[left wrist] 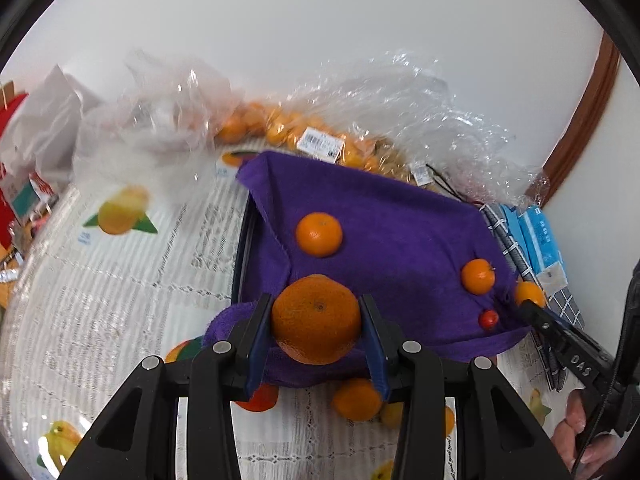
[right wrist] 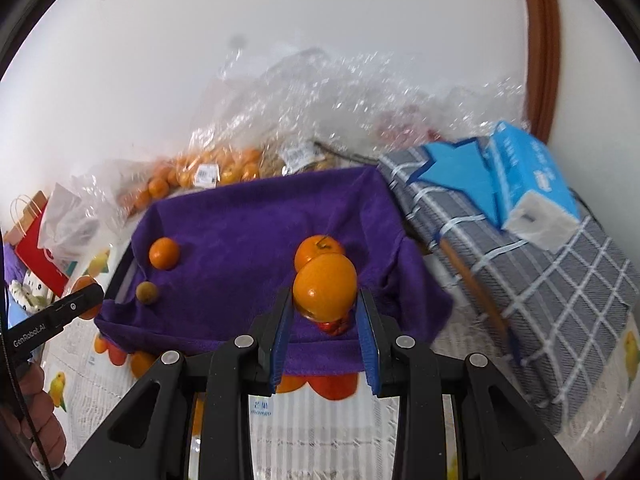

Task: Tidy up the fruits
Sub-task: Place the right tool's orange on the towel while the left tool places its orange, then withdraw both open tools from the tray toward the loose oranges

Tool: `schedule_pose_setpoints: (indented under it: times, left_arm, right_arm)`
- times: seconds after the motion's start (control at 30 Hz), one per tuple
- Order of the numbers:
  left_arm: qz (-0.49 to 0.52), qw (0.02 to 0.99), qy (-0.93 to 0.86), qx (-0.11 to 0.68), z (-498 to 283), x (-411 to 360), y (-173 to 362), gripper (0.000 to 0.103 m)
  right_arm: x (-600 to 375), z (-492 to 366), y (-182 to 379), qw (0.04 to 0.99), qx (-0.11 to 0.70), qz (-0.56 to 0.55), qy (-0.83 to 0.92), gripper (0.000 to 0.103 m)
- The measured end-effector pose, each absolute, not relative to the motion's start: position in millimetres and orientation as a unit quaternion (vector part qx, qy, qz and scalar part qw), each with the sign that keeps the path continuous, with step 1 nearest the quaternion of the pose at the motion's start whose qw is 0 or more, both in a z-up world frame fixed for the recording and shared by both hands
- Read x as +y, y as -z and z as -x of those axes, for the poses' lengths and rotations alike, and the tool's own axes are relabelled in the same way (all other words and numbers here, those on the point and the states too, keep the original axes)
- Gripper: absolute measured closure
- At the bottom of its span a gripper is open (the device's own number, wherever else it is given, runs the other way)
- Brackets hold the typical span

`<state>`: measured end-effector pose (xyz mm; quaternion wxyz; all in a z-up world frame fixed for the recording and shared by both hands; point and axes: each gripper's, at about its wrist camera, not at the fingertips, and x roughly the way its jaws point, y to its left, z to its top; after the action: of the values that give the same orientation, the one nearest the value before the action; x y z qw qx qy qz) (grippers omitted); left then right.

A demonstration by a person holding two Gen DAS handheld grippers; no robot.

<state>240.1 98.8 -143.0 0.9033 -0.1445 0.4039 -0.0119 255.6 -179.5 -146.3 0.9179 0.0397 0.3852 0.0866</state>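
Left wrist view has us carrying a large, dull-skinned round orange (left wrist: 316,319) clamped between the blue pads of our left hand-held gripper (left wrist: 317,322), just above the near edge of the purple towel-lined tray (left wrist: 400,216); we judge the firm pinch across its widest part keeps the round fruit from rolling out while it travels over the tray. On the towel a medium orange mandarin (left wrist: 319,234) sits near the left fold, a smaller stemmed mandarin (left wrist: 477,276) lies towards the right, and a tiny red round fruit (left wrist: 489,319) rests close to the right edge. Our right hand-held gripper (right wrist: 325,312) likewise grips a glossy orange tangerine (right wrist: 325,289) between its pads, held over the near right part of the tray, with that small red fruit just beneath it; a small brownish round fruit (right wrist: 147,292) shows at the tray's near left corner. Both loads appear bound for the towel, which we take as the sorting place, its soft nap stopping fruit from rolling. Behind the tray, crinkled clear plastic bags of small oranges (left wrist: 320,136) crowd the far edge, and a grey checked cloth bundle (right wrist: 520,248) topped by a blue tissue pack (right wrist: 528,184) hems in the right side. Loose fruit lies on the fruit-printed white worktop covering (left wrist: 120,280) under the tray's near lip, so a low approach could knock it.
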Motion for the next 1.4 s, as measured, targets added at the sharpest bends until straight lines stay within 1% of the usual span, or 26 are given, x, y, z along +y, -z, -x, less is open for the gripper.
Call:
schedule_pose_setpoints:
  times: [0.33,0.67,0.97,1.03,1.07,1.1,1.13,1.2,1.4]
  left_arm:
    - [0.128,0.898,0.029,0.42,-262,76,164,0.063]
    - [0.138,0.896,0.032,0.422,-268,76,173,0.063]
    - [0.136,0.895,0.025,0.424,-272,73,175,0.063]
    - [0.136,0.894,0.025,0.427,-273,72,175,0.063]
    - [0.139,0.893,0.027,0.428,-273,72,175,0.062]
    - [0.141,0.892,0.028,0.428,-272,73,174,0.061]
    - [0.146,0.891,0.028,0.428,-271,74,173,0.059]
    - [0.152,0.892,0.028,0.426,-268,75,170,0.058]
    - [0.152,0.897,0.024,0.414,-251,78,153,0.058]
  right_arm:
    - [-153,-277,181,0.911,0.4,-0.015,-0.1,0.071]
    - [-142,-280,187,0.914,0.391,0.009,-0.106,0.071]
    - [-146,-275,180,0.913,0.391,-0.002,-0.111,0.071]
    - [-148,-270,174,0.916,0.385,-0.002,-0.112,0.065]
    - [-148,-268,172,0.917,0.382,0.0,-0.111,0.06]
    - [-148,-264,169,0.92,0.377,0.002,-0.108,0.056]
    - [-149,-261,166,0.922,0.372,0.005,-0.105,0.056]
    - [-150,-254,161,0.925,0.367,0.01,-0.099,0.053]
    - [-152,-234,151,0.928,0.36,0.02,-0.094,0.052]
